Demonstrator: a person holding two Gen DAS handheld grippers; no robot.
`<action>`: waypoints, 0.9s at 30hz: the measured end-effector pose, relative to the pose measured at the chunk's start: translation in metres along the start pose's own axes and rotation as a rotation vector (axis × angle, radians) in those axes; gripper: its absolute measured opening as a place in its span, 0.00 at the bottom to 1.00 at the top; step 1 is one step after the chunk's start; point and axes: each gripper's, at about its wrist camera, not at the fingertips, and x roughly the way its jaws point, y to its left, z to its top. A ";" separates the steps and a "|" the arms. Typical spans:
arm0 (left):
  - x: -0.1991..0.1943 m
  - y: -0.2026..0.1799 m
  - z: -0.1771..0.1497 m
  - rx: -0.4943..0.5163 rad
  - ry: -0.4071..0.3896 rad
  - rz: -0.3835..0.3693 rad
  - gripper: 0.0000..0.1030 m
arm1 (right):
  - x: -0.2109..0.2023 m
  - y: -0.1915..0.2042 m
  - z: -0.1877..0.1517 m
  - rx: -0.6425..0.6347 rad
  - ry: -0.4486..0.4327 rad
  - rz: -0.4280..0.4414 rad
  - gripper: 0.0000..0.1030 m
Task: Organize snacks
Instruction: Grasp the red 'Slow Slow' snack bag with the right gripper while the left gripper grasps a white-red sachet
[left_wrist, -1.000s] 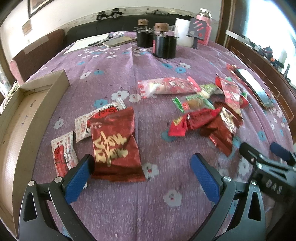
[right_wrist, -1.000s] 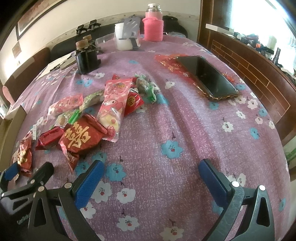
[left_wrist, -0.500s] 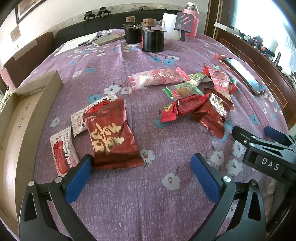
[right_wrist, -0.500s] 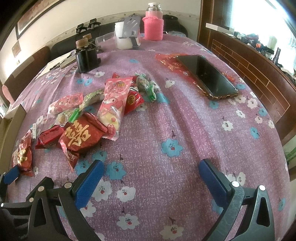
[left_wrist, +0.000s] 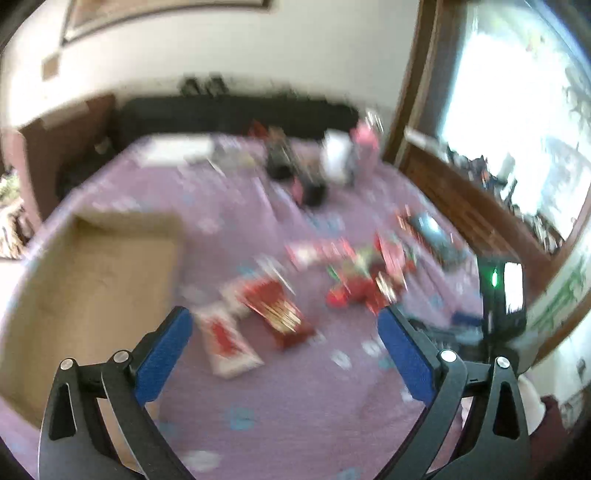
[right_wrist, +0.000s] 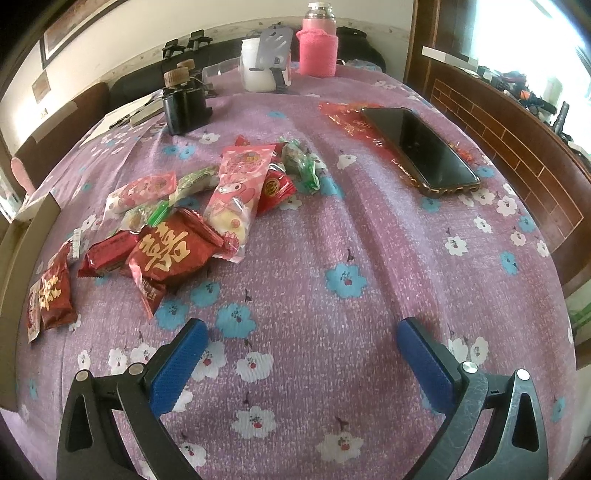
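Several snack packets lie on the purple flowered tablecloth (right_wrist: 369, 295). In the right wrist view a pink cartoon packet (right_wrist: 236, 192) lies over a red packet with gold characters (right_wrist: 173, 253), with a dark red packet (right_wrist: 55, 295) far left. The left wrist view is blurred: a dark red packet (left_wrist: 277, 310) and a white and red packet (left_wrist: 225, 343) lie ahead of my left gripper (left_wrist: 284, 350), which is open, empty and raised. An open cardboard box (left_wrist: 92, 288) stands to its left. My right gripper (right_wrist: 303, 358) is open and empty above bare cloth.
A black phone (right_wrist: 421, 151) lies on a red wrapper at the right. Dark jars (right_wrist: 183, 99), a white container (right_wrist: 258, 70) and a pink-sleeved bottle (right_wrist: 317, 44) stand at the back. A wooden bench runs along the right edge.
My left gripper has lifted and pulled back quickly, so its view is blurred and shows more of the box and room. It has left the right wrist view. My right gripper has barely moved.
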 end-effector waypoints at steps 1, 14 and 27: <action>-0.009 0.009 0.004 -0.008 -0.024 0.003 0.98 | -0.003 -0.001 -0.001 0.004 -0.010 0.003 0.91; 0.013 0.076 -0.005 -0.212 0.124 -0.069 0.71 | -0.062 0.070 -0.002 -0.123 -0.148 0.481 0.76; 0.039 0.052 -0.007 -0.177 0.200 -0.130 0.70 | -0.001 0.174 0.006 -0.270 0.017 0.484 0.39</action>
